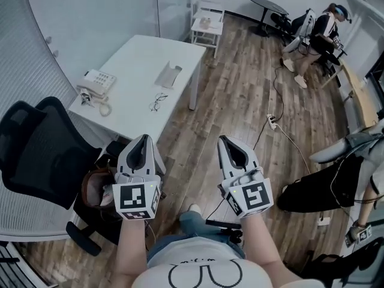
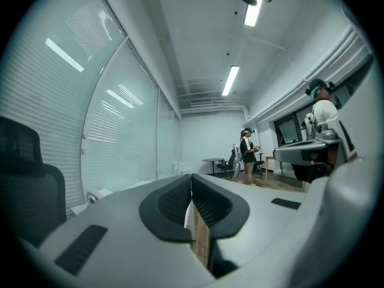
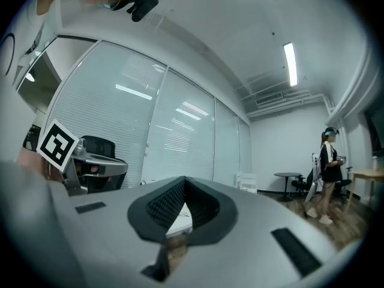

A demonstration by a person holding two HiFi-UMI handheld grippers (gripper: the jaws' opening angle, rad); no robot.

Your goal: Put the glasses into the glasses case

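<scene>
A pair of thin-framed glasses lies on the white table, near its front right edge. An open grey glasses case lies farther back on the same table. My left gripper and right gripper are held level over the wooden floor, well short of the table. Both are shut, tips together, with nothing between the jaws. In the left gripper view the left gripper points along the room; the right gripper does the same in its own view.
A white desk phone sits at the table's left end. A black office chair and a brown bag stand left of me. A white stool is behind the table. A cable with a power strip crosses the floor. People stand at the right.
</scene>
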